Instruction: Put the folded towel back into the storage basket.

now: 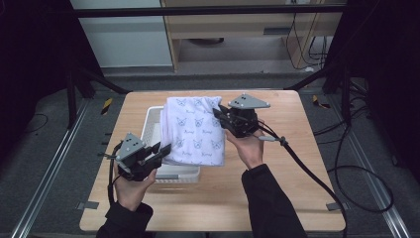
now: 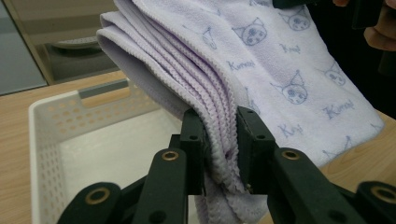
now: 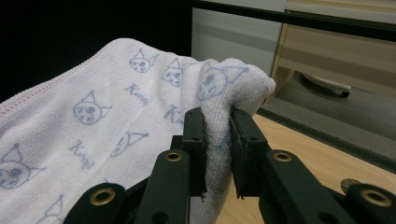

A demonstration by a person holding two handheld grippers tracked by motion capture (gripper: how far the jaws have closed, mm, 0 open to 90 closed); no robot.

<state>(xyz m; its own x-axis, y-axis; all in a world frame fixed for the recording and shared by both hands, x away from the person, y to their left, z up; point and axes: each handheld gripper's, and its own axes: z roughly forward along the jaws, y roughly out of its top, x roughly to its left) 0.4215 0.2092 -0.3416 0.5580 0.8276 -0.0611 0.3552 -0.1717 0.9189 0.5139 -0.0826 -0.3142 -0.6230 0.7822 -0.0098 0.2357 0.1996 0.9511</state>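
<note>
Left gripper (image 1: 161, 148) clamps the folded towel (image 1: 195, 131) at its near corner; right gripper (image 1: 220, 115) pinches the far corner. Towel hangs over the white basket (image 1: 153, 124) on the table (image 1: 277, 163). Risk: the thick stacked layers may slip from either grip, unfolding the towel outside the basket.

Even overhead light on the table (image 1: 277, 198), dark surroundings, soft shadows, sharp close-ups, background slightly blurred, no glare
</note>
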